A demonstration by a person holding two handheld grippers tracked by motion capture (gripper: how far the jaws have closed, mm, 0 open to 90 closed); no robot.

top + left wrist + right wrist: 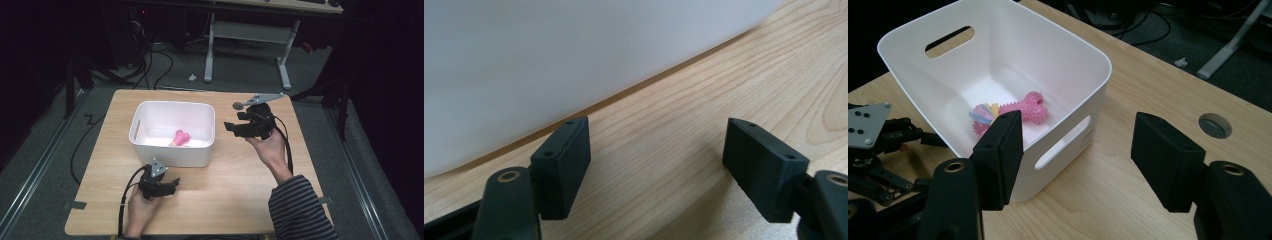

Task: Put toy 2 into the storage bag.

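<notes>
A white plastic bin [172, 104] stands on the wooden table [240, 180]. Inside it lies a pink spiky bone-shaped toy [179, 138] with a small coloured piece beside it [985, 112]. My left gripper [172, 184] rests low near the bin's front wall [549, 60], open, with bare wood between its pads [656, 165]. My right gripper [231, 126] is held above the table to the right of the bin and points toward it. Its jaws [1078, 150] stand apart with nothing between them. The toy [1023, 110] lies beyond them in the bin [1073, 40].
A round grey grommet [238, 105] is set in the table behind the right gripper. Bare wood lies right of the bin and along the front edge. Beyond the table are a desk frame [285, 55] and cables on the floor.
</notes>
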